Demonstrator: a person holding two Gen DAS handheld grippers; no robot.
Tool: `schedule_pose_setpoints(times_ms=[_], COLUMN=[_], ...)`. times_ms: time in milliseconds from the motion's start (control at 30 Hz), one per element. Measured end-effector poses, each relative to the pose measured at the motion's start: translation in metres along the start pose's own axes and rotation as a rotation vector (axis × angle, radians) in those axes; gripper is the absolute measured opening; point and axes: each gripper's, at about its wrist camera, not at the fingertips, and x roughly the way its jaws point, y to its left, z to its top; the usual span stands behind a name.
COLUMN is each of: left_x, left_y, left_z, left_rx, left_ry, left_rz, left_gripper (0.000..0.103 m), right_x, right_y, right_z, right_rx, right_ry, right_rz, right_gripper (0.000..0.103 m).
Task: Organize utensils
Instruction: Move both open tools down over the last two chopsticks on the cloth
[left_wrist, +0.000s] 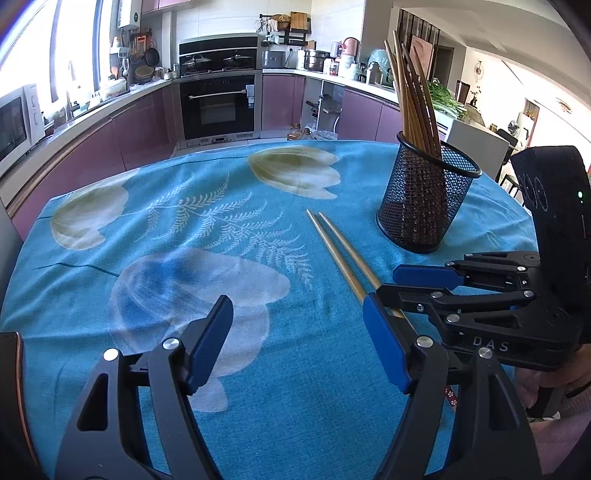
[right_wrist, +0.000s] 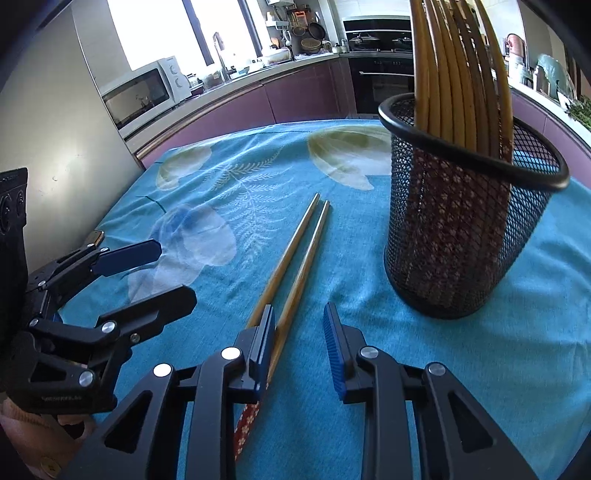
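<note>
Two tan chopsticks (right_wrist: 295, 258) lie side by side; only the right wrist view shows their red flowered ends. Right gripper (right_wrist: 299, 339) straddles one, jaws apart; left gripper (left_wrist: 295, 339) gapes empty.

Blue floral tablecloth (left_wrist: 184, 350) covers table in home kitchen. Beyond tablecloth's far edge, built-in black oven (left_wrist: 218, 105) sits among purple cabinets (left_wrist: 122, 129); two lidded pots (left_wrist: 216, 61) stand on hob above oven. Left of oven, white microwave (left_wrist: 16, 122) rests on counter under bright window (left_wrist: 37, 48). Right of oven, counter carries pink kettle (left_wrist: 351, 46) and steel pot (left_wrist: 316, 59); leafy greens (left_wrist: 445, 98) lie further right.
</note>
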Motion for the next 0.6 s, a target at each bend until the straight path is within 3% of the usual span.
schedule_pose_setpoints(times_ms=[233, 600], left_x=[0.009, 0.034], left_y=[-0.006, -0.016], left_z=[0.002, 0.016], left_rx=[0.019, 0.029], left_ry=[0.031, 0.104], left_rz=[-0.025, -0.075], left_gripper=[0.064, 0.052], right_x=[-0.001, -0.009], right_y=[-0.012, -0.023], right_z=[0.000, -0.004], right_rx=[0.040, 0.066], right_ry=[-0.002, -0.004], right_rz=[0.010, 0.017], right_gripper=[0.016, 0.015])
